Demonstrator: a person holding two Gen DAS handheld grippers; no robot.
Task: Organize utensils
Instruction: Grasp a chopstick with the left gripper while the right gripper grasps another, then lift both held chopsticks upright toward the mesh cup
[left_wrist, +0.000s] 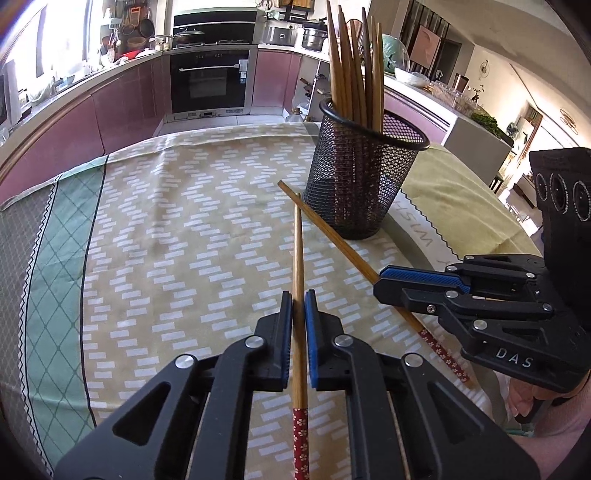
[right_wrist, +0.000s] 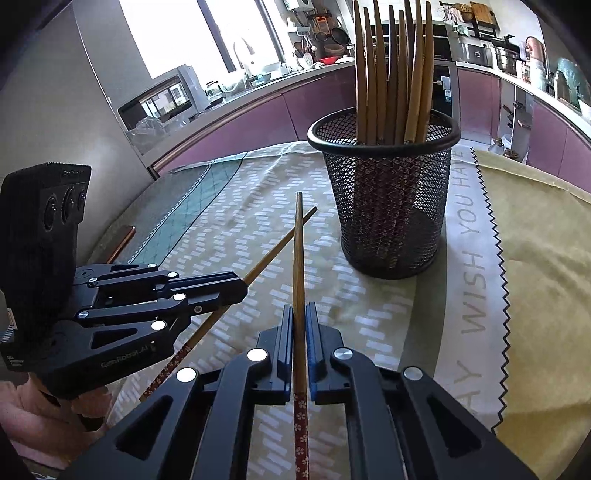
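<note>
Beside crossed chopsticks (left_wrist: 297, 254): mesh holder (left_wrist: 352, 173).

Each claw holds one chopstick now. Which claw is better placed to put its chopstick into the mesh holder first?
Probably the right claw. Its chopstick points beside the mesh holder, which stands on that side. The left claw would likely cross over with its chopstick.

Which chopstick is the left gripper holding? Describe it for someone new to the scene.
Start at the black mesh holder full of upright chopsticks on the patterned tablecloth. Two chopsticks cross in front of it. The left gripper clamps the one pointing straight away; the right gripper pinches the diagonal one.
</note>
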